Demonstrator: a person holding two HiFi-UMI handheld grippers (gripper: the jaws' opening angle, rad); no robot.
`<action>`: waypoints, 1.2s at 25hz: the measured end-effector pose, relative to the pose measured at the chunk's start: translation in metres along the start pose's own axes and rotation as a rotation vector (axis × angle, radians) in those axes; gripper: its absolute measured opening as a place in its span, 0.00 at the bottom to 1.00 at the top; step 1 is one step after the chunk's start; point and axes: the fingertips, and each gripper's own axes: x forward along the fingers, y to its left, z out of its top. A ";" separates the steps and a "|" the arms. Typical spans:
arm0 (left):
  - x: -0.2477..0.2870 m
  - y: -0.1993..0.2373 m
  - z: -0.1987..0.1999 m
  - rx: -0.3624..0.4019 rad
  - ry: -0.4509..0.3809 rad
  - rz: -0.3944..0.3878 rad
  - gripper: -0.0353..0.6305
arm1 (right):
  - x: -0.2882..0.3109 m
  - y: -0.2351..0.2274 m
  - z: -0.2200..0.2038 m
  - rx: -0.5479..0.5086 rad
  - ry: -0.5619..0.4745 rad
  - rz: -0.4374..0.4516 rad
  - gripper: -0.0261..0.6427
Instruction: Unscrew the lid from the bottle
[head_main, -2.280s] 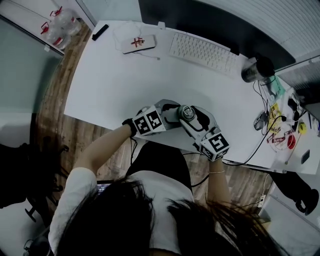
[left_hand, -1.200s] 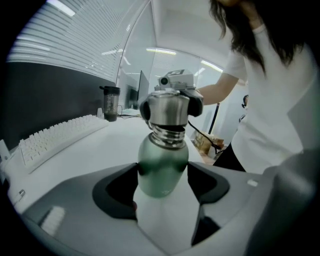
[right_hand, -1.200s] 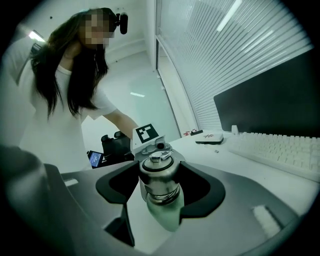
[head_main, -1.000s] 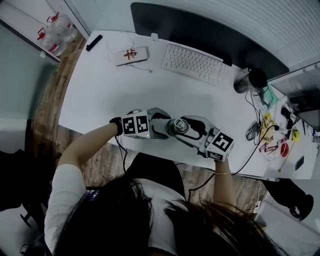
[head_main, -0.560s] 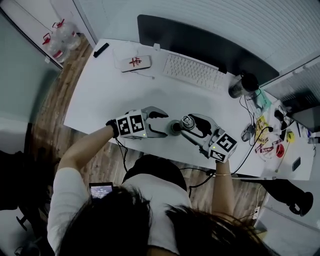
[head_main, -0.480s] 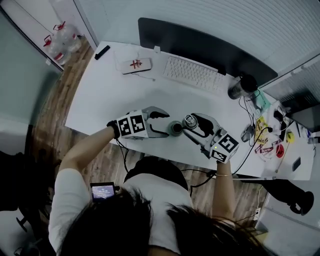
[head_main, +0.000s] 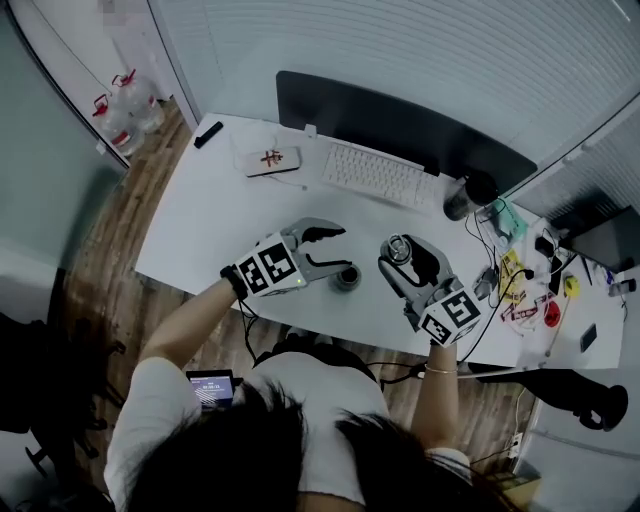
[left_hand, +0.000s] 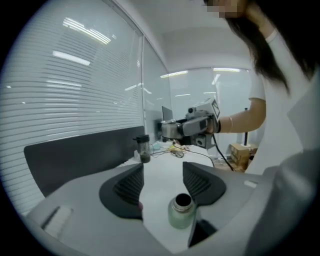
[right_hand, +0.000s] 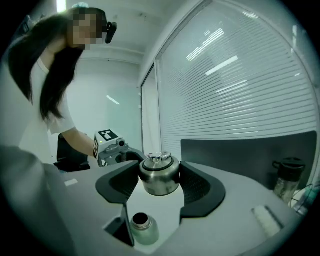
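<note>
Standing upright on the near part of the tabletop (head_main: 220, 190), the bottle (head_main: 347, 276) is seen with its mouth open and its long axis vertical. The lid (head_main: 399, 246) is clamped between the fingers of the right gripper (head_main: 403, 254), to the right of the bottle and well apart from it, so the unscrewing is judged done. The left gripper (head_main: 335, 248) is the nearer one. Its fingers are spread and have just been closing a little, with nothing pressed between them. In the left gripper view the bottle lies below the fingers, closer to the right-hand one, and no contact is made out. Any next reach for the bottle is judged to fall to the left gripper, downward along that vertical axis.
</note>
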 end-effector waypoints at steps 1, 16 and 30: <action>-0.002 0.006 0.004 -0.009 -0.016 0.035 0.49 | 0.000 -0.001 0.004 -0.014 0.002 -0.023 0.42; -0.029 0.043 0.063 -0.239 -0.252 0.470 0.22 | -0.033 -0.024 0.048 -0.053 -0.087 -0.410 0.42; -0.055 0.048 0.056 -0.248 -0.206 0.670 0.14 | -0.061 -0.030 0.046 0.007 -0.177 -0.553 0.42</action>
